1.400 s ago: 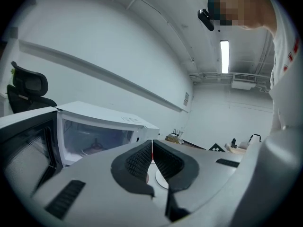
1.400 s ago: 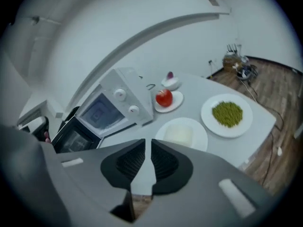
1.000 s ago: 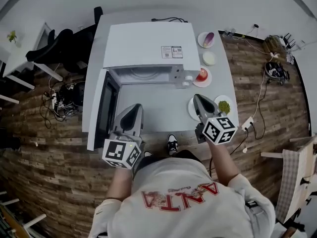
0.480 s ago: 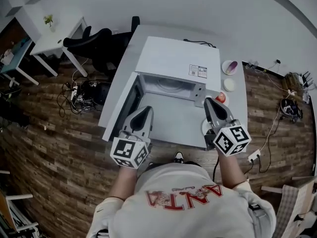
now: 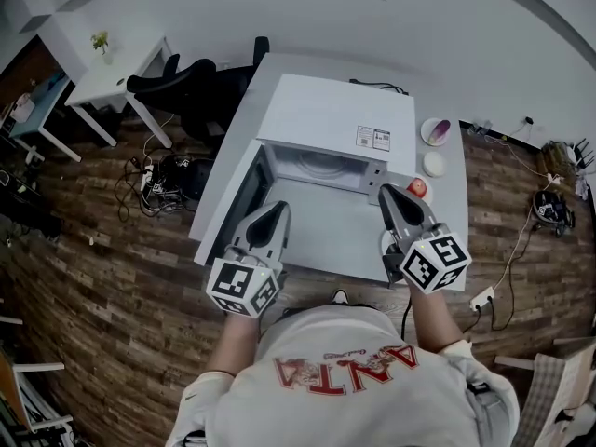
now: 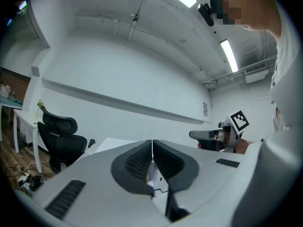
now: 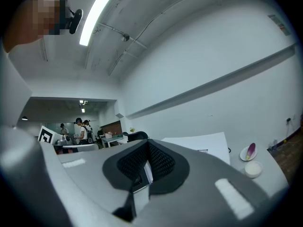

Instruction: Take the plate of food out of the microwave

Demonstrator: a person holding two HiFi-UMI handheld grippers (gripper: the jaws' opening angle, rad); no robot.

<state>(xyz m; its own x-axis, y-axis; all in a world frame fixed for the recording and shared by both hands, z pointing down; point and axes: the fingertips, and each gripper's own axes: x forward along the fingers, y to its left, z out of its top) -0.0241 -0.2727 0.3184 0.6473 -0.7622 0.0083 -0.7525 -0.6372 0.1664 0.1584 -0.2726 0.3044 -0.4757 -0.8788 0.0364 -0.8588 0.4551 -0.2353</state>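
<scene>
While the left gripper's (image 6: 152, 145) ribbed pads (image 6: 137, 162) meet, boxy white microwave (image 5: 335, 124) gapes.

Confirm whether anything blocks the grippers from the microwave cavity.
Nothing visible. The microwave door hangs open at left; left gripper and right gripper, both shut, sit before the unobstructed opening.

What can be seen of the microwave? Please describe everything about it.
The microwave is a white box with a flat top, standing at the back of the table. Its door, with a dark window, is swung open to the left. The pale cavity shows a round disc; whether food is on it cannot be told. A small label sits on the top near the right front corner, and a dark cable lies behind the box.
</scene>
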